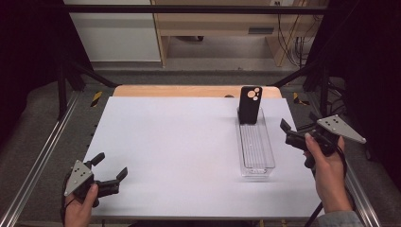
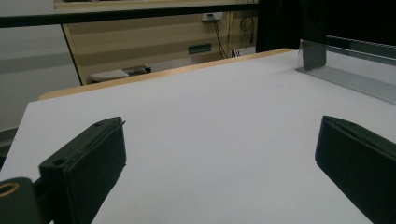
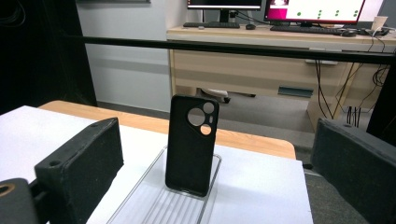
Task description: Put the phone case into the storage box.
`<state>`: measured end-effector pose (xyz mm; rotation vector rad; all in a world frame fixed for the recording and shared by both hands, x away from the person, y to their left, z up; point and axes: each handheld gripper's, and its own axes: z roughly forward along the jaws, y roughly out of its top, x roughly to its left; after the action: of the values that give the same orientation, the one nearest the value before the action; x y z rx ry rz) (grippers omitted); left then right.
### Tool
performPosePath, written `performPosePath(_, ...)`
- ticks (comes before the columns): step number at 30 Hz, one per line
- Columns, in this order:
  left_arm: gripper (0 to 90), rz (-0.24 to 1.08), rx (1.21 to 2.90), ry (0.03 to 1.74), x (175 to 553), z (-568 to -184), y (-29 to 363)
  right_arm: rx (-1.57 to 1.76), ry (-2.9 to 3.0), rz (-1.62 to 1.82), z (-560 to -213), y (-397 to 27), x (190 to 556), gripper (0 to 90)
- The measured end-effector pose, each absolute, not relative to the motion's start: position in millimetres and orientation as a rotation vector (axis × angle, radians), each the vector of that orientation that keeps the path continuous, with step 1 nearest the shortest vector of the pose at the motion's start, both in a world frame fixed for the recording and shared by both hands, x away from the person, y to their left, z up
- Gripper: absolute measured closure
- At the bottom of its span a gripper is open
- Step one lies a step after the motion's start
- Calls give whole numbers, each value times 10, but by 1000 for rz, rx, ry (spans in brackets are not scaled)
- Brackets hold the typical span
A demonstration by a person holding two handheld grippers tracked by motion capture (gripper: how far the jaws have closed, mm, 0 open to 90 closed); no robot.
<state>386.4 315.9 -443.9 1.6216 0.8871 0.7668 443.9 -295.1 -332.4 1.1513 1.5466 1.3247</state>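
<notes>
A black phone case (image 1: 250, 104) stands upright at the far end of a clear tray (image 1: 256, 165) on the right side of a white table (image 1: 179, 142). The right tongs (image 1: 289, 133) hover just beside the tray, apart and empty, aimed at the case (its camera cutouts face them). The left tongs (image 1: 112, 166), also apart and empty, rest well away at the table's near left. The case looks lightly propped: a nudge from one jaw before the other closes could likely tip it over or shift the tray.
</notes>
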Motion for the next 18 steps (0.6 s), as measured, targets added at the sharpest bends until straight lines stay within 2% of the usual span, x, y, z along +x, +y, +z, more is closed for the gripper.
performPosePath(18, 20, 767, 1622, 883, 3818, -4445, 3181, 1145, 1548, 1313, -3407, -3076, 4237, 28)
